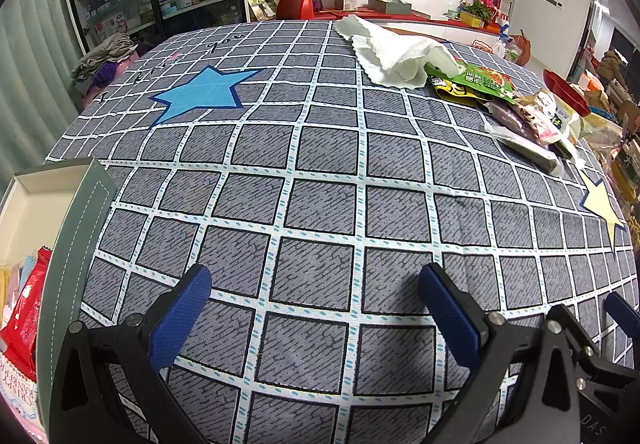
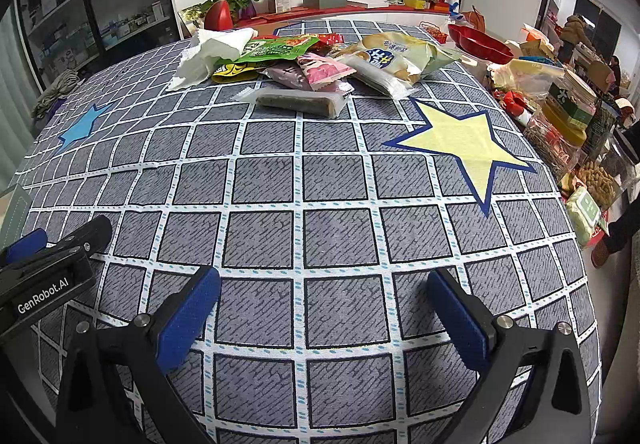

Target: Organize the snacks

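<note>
In the left view, my left gripper (image 1: pixel 316 304) is wide apart, with nothing between its blue pads (image 1: pixel 180 316). It hangs over the cloth (image 1: pixel 320 203), which is gray with white lines. Just to its left is a box (image 1: pixel 78 244) with a gray-green wall. Inside the box I see a red pack (image 1: pixel 24 312) and a few other packs I cannot make out. Far ahead and to the left is a blue star (image 1: pixel 204 91) on the cloth. Far ahead and to the right is a white towel (image 1: pixel 396 51). The pile of snacks (image 1: pixel 516 107) lies just past the towel, further right, well apart from my gripper. A green bag (image 1: pixel 480 81) in the pile touches the towel. At the right edge, a bit of my other gripper peeks in.

In the right view, my right gripper (image 2: pixel 324 308) is wide apart too, and it holds nothing. It hangs over bare cloth. Ahead and to the right is a yellow star (image 2: pixel 464 147). Far ahead is the pile of snacks again. The closest one is a long brown bar (image 2: pixel 298 101) in a clear wrap. Behind it are a pink pack (image 2: pixel 324 71), a purple pack (image 2: pixel 286 77), the green bag and a big pale bag (image 2: pixel 396 51). The towel lies to the left of the pile. A red bowl (image 2: pixel 480 41) sits far ahead on the right. My left gripper shows close by on the left.
</note>
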`<state>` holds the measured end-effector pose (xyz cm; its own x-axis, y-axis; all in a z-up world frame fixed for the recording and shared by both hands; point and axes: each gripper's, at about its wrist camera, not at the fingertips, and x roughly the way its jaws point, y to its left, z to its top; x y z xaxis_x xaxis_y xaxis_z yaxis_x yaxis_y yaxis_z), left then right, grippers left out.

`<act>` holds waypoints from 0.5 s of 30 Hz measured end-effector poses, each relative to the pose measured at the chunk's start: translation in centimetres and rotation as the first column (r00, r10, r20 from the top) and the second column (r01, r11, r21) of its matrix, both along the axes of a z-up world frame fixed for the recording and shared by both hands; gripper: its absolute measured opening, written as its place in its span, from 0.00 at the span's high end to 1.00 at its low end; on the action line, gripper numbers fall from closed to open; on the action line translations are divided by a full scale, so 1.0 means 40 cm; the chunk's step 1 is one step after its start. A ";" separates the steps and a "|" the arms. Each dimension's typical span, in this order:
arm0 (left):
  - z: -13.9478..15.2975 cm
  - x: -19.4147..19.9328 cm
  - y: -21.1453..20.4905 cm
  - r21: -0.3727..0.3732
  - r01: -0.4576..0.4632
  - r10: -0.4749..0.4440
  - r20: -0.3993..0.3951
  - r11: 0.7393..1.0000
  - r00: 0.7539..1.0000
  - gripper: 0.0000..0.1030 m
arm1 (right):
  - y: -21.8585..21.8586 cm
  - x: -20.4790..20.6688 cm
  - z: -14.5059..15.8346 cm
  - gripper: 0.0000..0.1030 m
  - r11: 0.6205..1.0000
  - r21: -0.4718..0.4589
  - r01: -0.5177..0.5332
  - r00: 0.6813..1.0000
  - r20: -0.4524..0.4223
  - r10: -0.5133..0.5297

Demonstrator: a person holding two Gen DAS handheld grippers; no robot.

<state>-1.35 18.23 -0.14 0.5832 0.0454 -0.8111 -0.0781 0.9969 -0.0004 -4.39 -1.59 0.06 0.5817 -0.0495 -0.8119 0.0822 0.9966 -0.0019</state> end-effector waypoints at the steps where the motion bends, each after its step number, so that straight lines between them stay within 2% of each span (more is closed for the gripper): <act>1: 0.000 -0.001 -0.002 0.000 0.000 0.000 0.000 1.000 1.000 0.00 | 0.000 0.000 0.000 0.00 1.000 0.000 0.000 1.000 0.000 0.000; 15: 0.000 0.000 0.000 0.000 0.000 0.000 0.000 1.000 1.000 0.00 | 0.000 0.000 0.000 0.00 1.000 0.000 -0.001 1.000 0.000 0.001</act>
<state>-1.33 18.24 -0.14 0.5830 0.0454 -0.8112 -0.0780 0.9970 -0.0002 -4.38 -1.58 0.07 0.5815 -0.0488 -0.8121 0.0813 0.9967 -0.0017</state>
